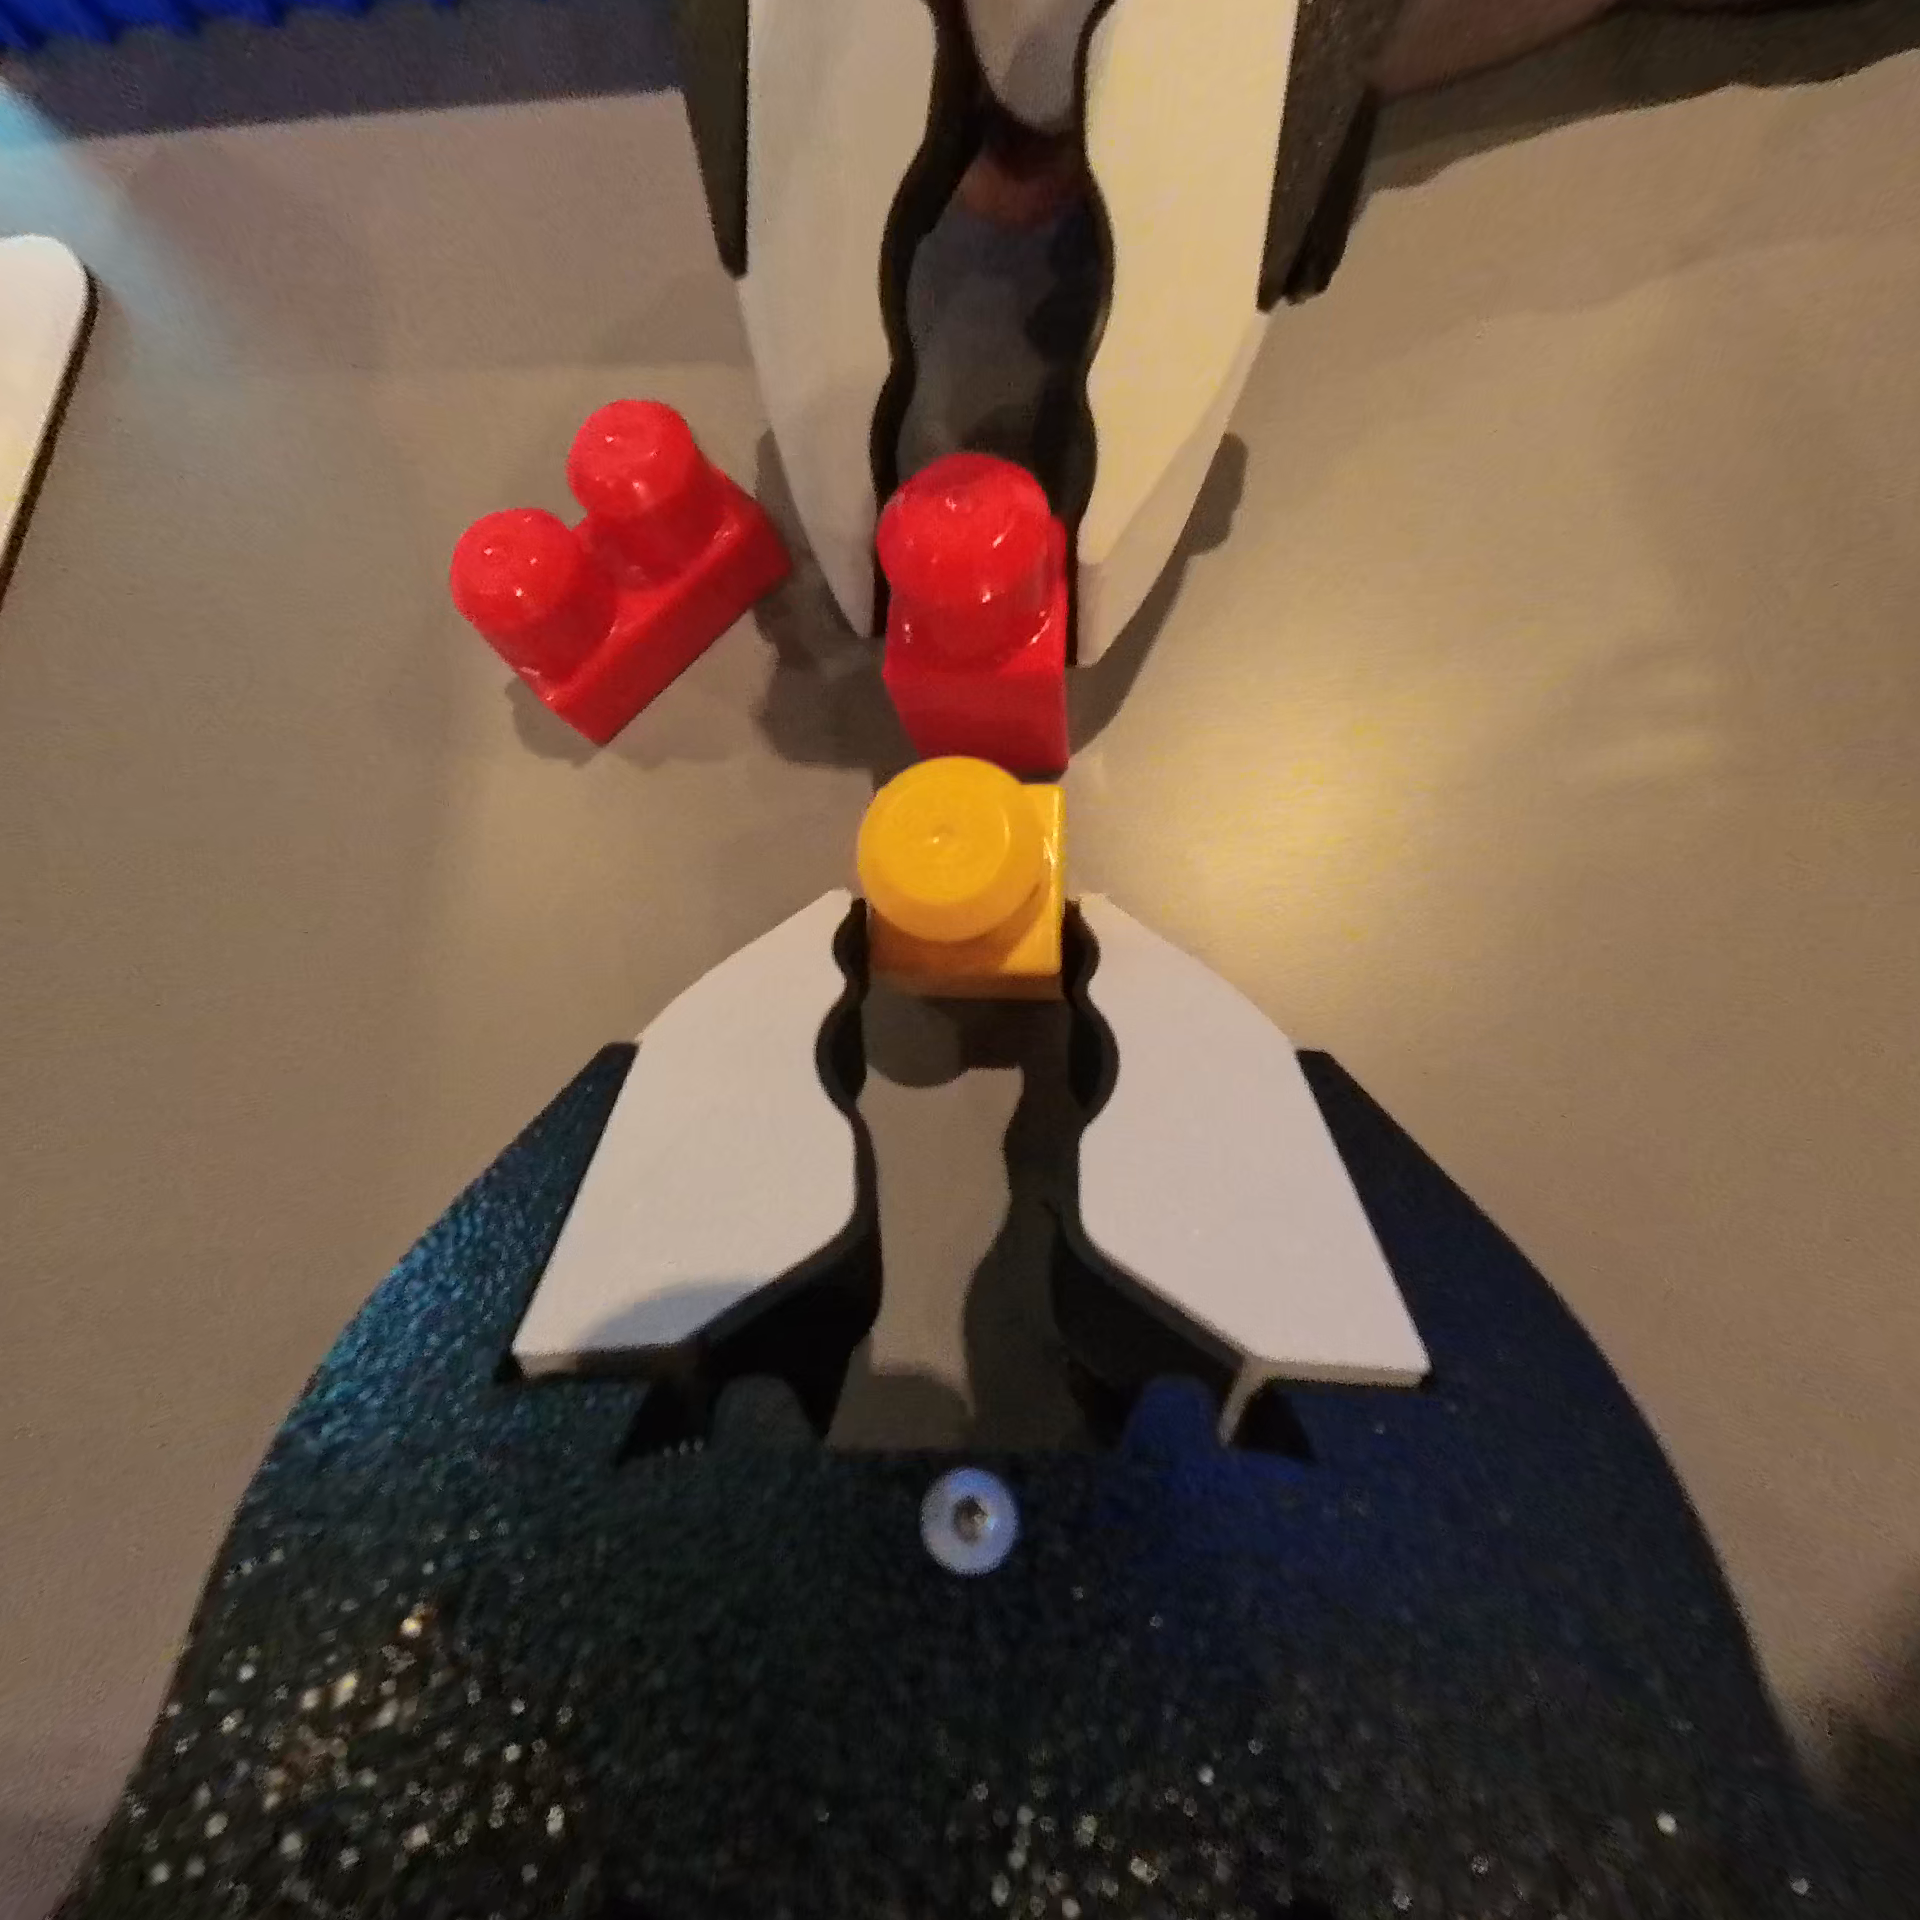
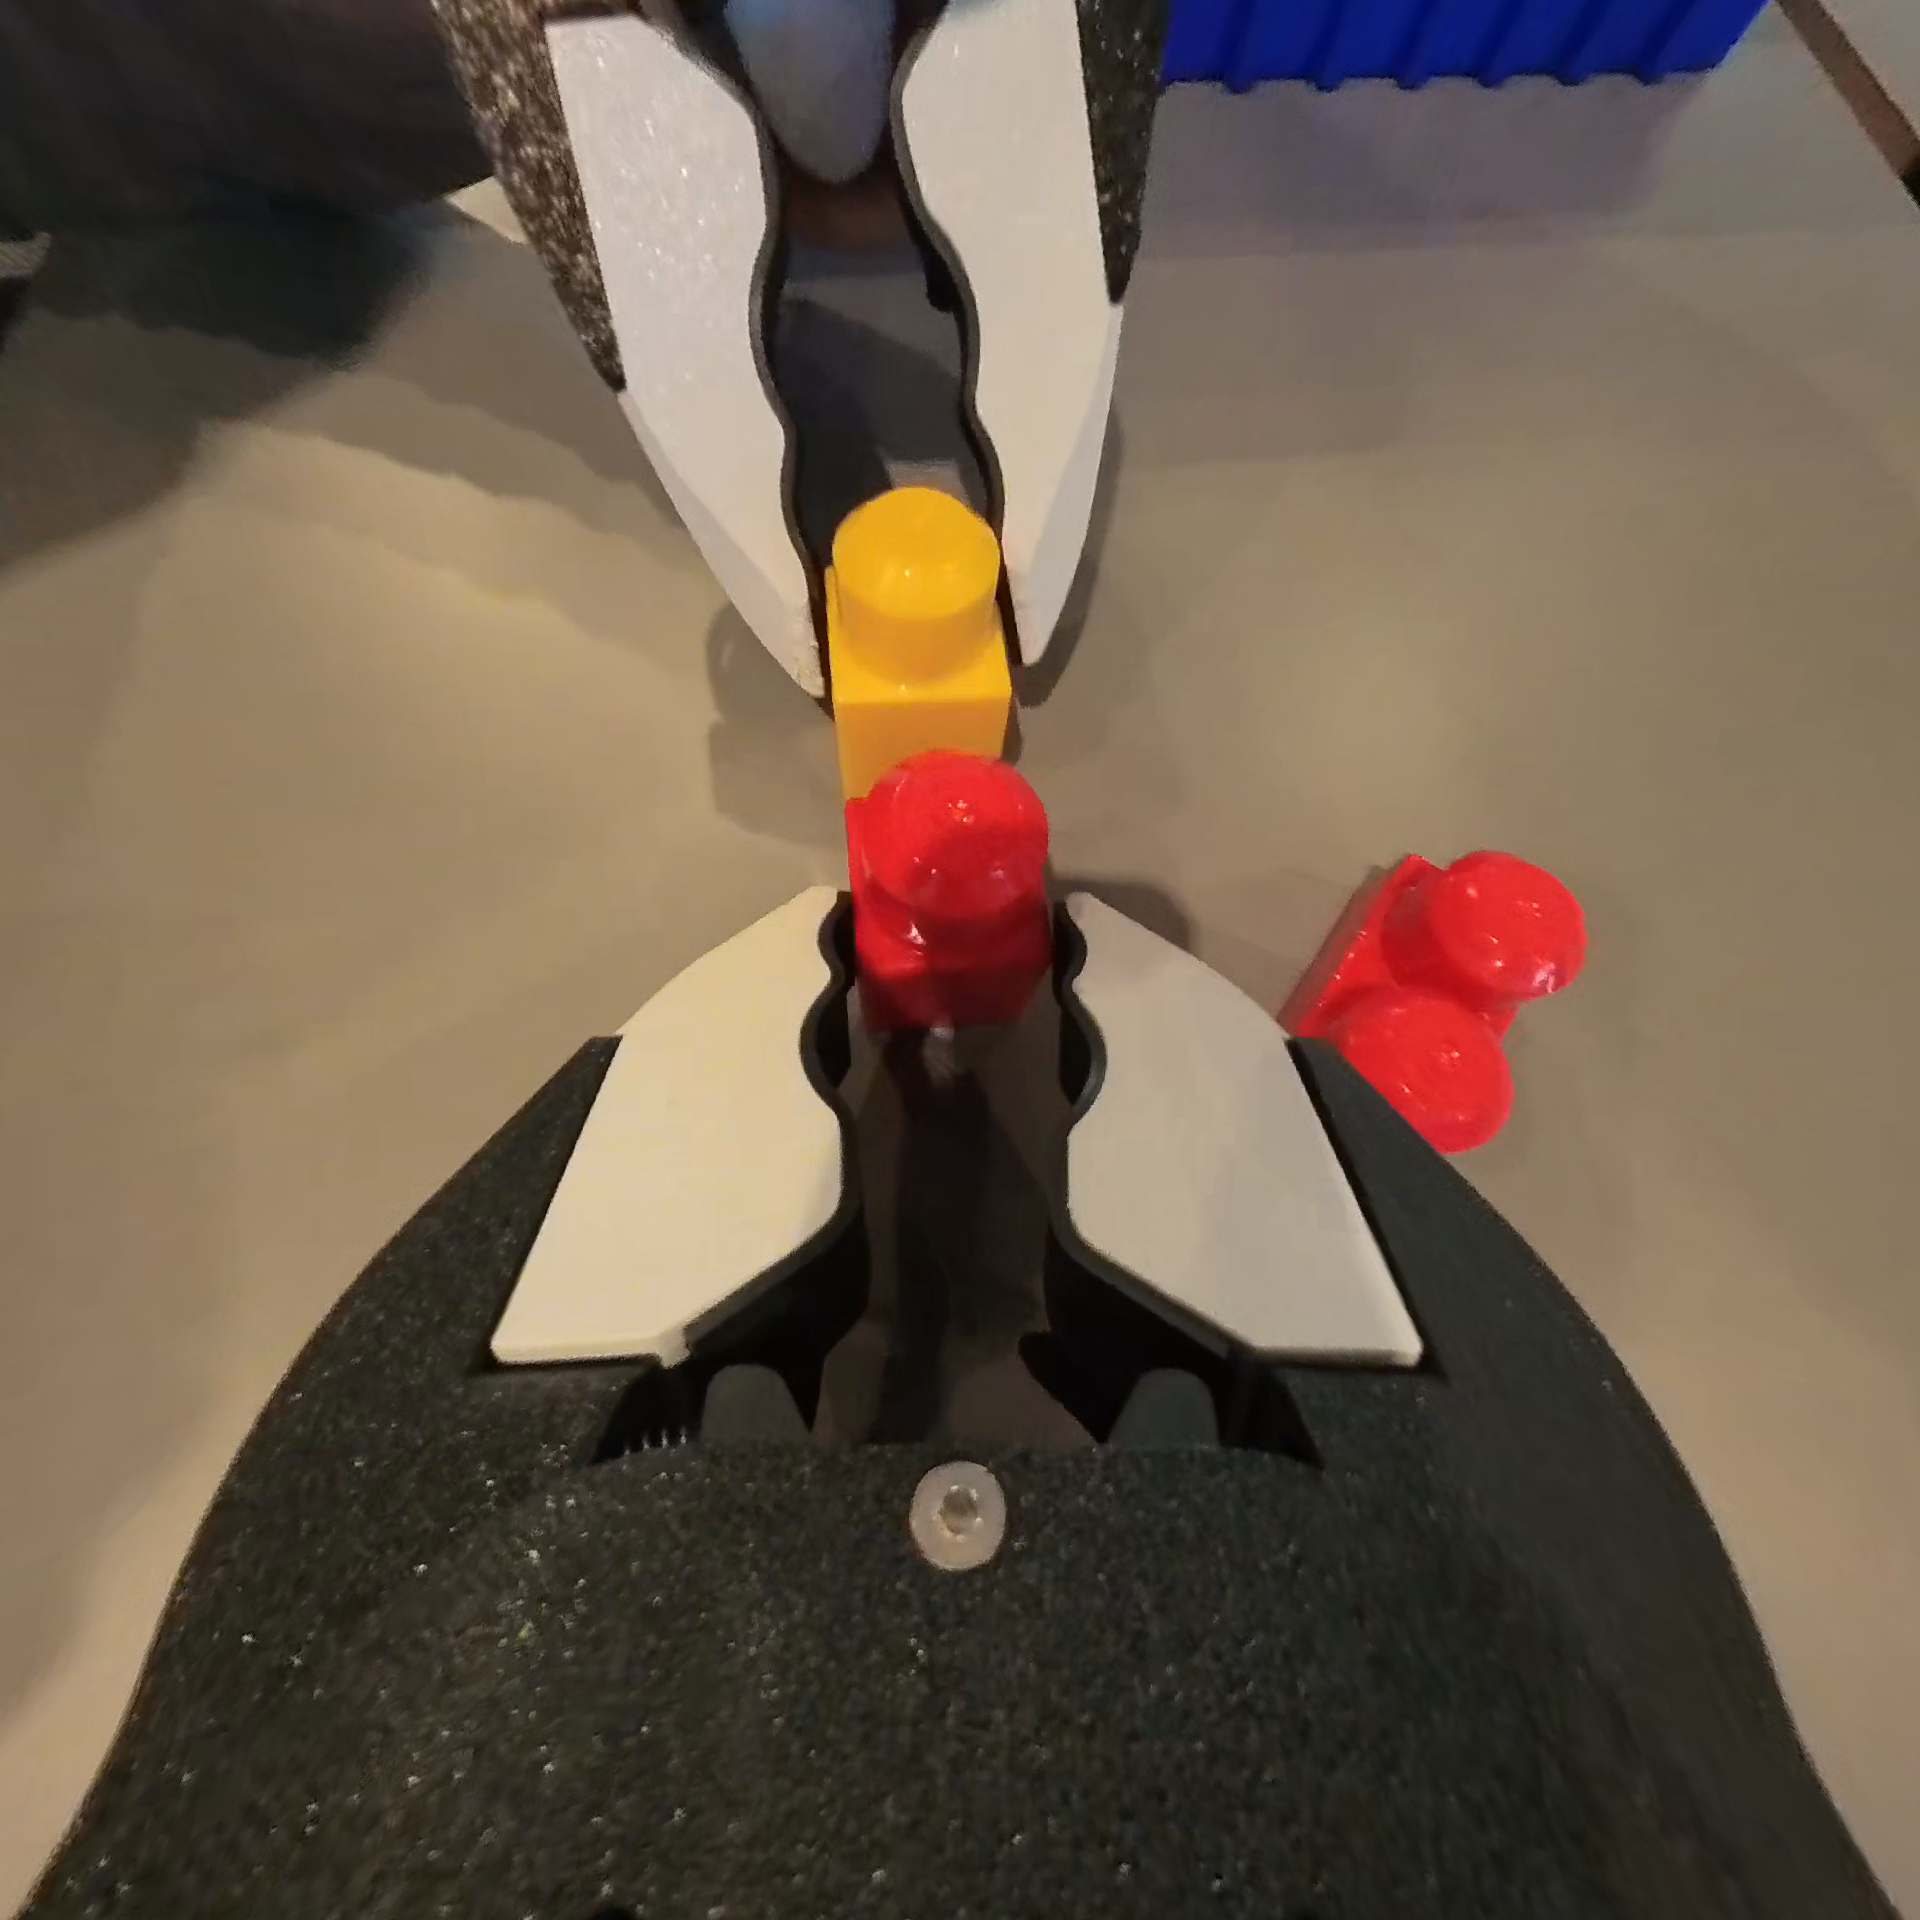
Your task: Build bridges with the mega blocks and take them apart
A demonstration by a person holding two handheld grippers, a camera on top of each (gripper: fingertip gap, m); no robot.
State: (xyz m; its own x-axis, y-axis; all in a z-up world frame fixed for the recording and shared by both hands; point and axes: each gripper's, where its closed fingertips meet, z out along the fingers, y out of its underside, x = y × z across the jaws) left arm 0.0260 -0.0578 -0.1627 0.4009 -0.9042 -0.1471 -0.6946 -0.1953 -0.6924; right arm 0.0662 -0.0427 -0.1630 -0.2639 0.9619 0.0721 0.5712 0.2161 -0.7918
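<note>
A blue ridged bin [image 2: 1455,42] is seen only in the right wrist view, a white board edge [image 1: 31,364] only in the left. Three blocks are counted: the yellow block [image 1: 966,883] is clamped by the left gripper [image 1: 966,925], the single-stud red block [image 2: 951,914] by the right gripper [image 2: 951,935], tip to tip on the table [image 1: 1507,623]; the two-stud red block [image 2: 1444,997] is left loose just beside the right gripper's right finger

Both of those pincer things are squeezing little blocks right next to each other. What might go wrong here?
1. The left tool and right tool meet nose to nose, so their tips could collide.
2. The yellow block and the red block are held only at the fingertips and might slip or twist.
3. The loose two-stud red block lies close by and could be knocked.
</note>
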